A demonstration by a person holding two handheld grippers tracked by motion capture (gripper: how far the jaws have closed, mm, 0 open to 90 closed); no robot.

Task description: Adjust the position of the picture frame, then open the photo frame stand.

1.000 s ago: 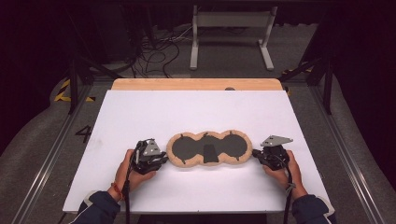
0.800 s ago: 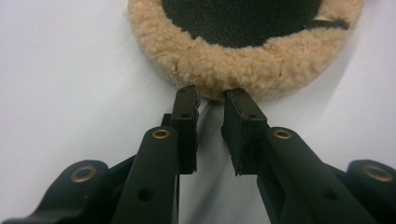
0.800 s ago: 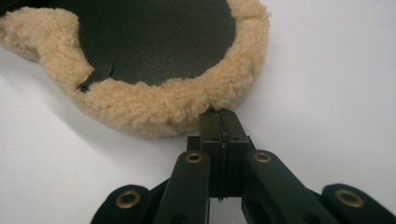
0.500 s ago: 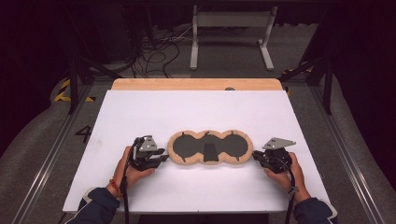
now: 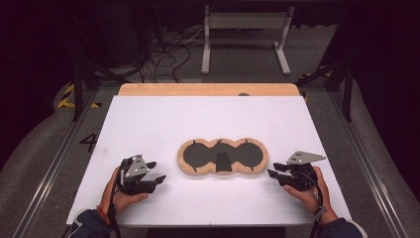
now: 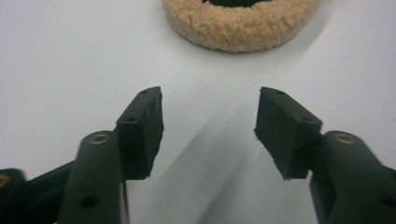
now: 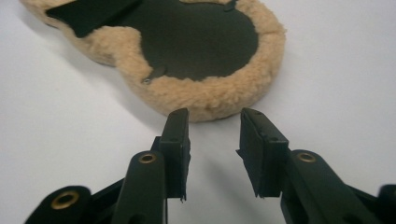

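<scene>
Counter (image 5: pixel 148 124): white top, bare apart from one thing. Fleece pad (image 5: pixel 223 156), tan, three-lobed with dark insides, lies flat between the two tools and ahead of both; it hasn't shifted over the last second.

Left tool (image 5: pixel 154 173): a second ago it sat right at the pad's left lobe, now it's pulled back toward the person and off to the side, clearly apart from the fleece. Jaws spread wide, holding nothing; in the left gripper view the tan rim (image 6: pixel 243 28) sits well ahead of the tips.

Right tool (image 5: pixel 271 174): also backed off a little, but less. Released, jaws parted and holding nothing, with the pad's right lobe (image 7: pixel 205 93) just ahead of the tips, not between them.

Likely meaning: both tools have let go or broken off the approach, so the pad is ungrasped and any lift or fold needs a fresh reach, right side closest.
</scene>
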